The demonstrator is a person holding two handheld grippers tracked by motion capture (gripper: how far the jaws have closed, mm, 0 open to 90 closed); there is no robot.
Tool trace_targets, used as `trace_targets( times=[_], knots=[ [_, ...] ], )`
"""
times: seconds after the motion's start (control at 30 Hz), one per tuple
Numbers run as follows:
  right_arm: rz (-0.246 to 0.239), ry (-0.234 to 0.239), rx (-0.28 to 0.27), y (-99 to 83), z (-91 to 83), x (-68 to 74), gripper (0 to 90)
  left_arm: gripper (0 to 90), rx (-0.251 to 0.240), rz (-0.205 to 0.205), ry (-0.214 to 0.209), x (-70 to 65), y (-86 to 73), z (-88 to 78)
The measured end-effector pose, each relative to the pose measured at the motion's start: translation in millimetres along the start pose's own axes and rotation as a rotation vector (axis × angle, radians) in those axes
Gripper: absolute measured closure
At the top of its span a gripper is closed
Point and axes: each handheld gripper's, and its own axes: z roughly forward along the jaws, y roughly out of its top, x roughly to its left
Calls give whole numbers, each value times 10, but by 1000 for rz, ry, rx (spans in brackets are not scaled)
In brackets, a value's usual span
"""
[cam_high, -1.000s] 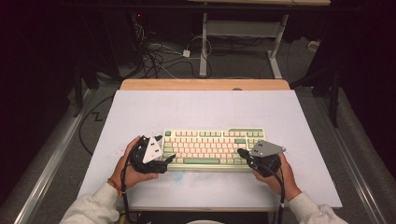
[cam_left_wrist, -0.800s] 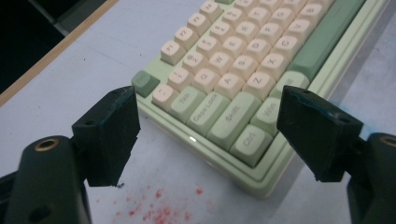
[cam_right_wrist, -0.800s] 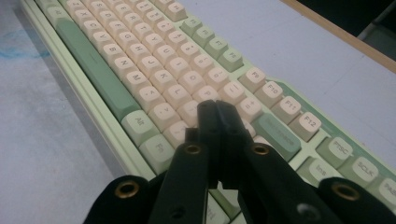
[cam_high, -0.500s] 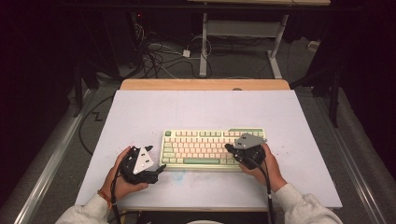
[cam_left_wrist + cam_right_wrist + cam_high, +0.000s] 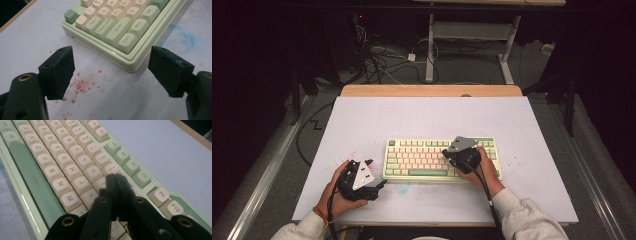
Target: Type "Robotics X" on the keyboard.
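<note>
Bare table (image 5: 422, 120) beyond and left of the keyboard (image 5: 422, 160), sole obstacle, between both tongs.

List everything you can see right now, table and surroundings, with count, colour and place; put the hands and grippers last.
keyboard: one, pale green case with cream and green keys, centre of the table toward the person.
table: one, white top with a bare wood strip at the far edge.
red specks: a scatter, on the table off the keyboard's left corner.
blue smudge: one, on the table at the keyboard's near edge.
cables: a tangle, dark and white, on the floor beyond the table.
left gripper: black, jaws wide apart, over the table left of the keyboard.
right gripper: black, jaws together, tips over the keys near I and 8.
</note>
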Motion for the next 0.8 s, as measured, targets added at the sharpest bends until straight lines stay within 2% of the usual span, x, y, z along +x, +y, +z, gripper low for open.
trace_targets(
  times=[0.27, 0.47, 0.6, 0.67, 0.8],
  knots=[
    [-14, 8, 42, 3, 59, 6, 900, 202, 15, 18, -3, -11, 7, 20],
    [10, 1, -6, 2, -40, -20, 900, 203, 11, 14, -2, -9, 16, 17],
    [17, 6, -58, -2, -139, -36, 900, 202, 15, 15, 3, -5, 17, 18],
    [21, 6, -107, 1, -244, -43, 869, 202, 16, 15, 5, -4, 15, 15],
    [27, -10, -156, -20, -366, -57, 760, 203, 26, 17, 5, -5, 13, 18]
  ],
)
